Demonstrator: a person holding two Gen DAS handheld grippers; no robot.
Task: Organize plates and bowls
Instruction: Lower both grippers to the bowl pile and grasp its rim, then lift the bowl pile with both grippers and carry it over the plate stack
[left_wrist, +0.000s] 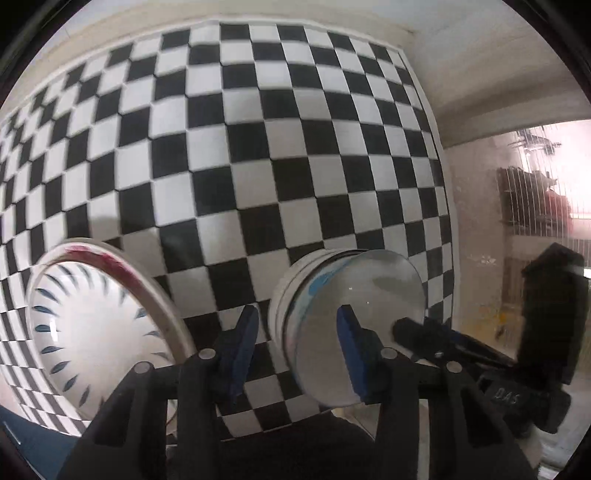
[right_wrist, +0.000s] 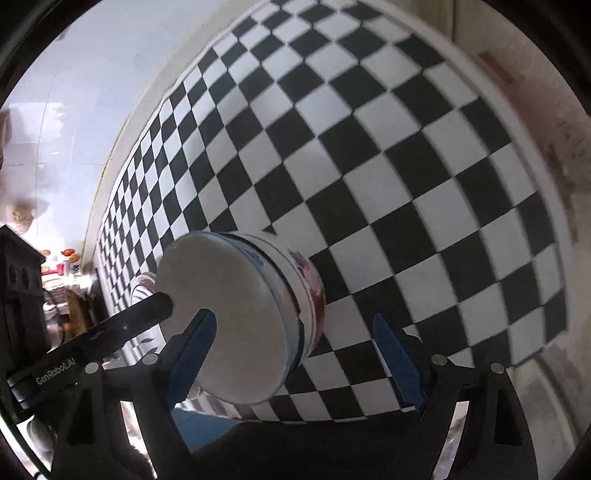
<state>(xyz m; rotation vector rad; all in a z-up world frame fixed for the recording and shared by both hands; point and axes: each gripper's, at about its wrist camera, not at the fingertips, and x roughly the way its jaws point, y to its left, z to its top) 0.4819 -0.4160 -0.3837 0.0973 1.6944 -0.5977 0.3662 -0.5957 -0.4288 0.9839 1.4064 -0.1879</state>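
My left tongs point steeply down at the checkered cloth, and the stack of bowls sits just ahead of them on it: its near rim falls between my two blue pads, the right pad lying over the top bowl's pale inside and the left pad outside the wall. The gap has narrowed around that rim, but motion blur keeps me from telling whether the pads press it, so I cannot say it is gripped. The stack's axis runs up off the cloth, mouth facing my cameras, and it leans away in the fisheye. Off beyond my left pad lies a wide plate, flat, face up, with dark leaf strokes fanning round its well and a red smear on the far rim. To the right, my other tool's black finger reaches onto the top bowl's rim. My right tongs stand wide apart, holding nothing; the stack of bowls is ahead and toward the left pad, which overlaps the top bowl's edge, while the right pad hangs over bare cloth. Only this view shows the stack's side: blue banding above, reddish pattern below. Only the left view shows the plate whole.
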